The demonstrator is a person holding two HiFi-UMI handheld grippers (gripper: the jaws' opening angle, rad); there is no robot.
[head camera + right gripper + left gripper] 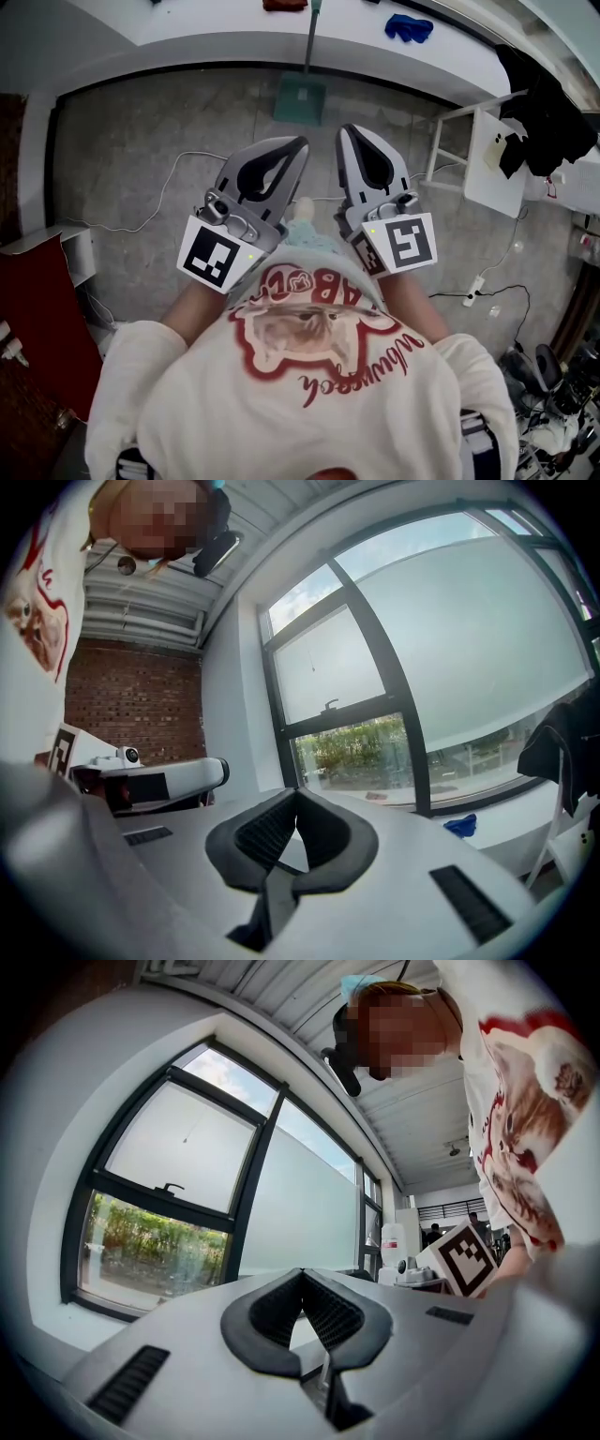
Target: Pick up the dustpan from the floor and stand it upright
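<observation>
Over the grey floor (122,159) below the white ledge (187,37), both grippers sit level just off the person's chest. Left gripper (301,142) and right gripper (345,129) each have jaws closed tip to tip, nothing between them. Teal dustpan (300,97) stands upright at the ledge's foot, handle up, well apart from both.

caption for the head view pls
Left gripper and right gripper shut and empty; teal dustpan stands upright by the white ledge.
</observation>
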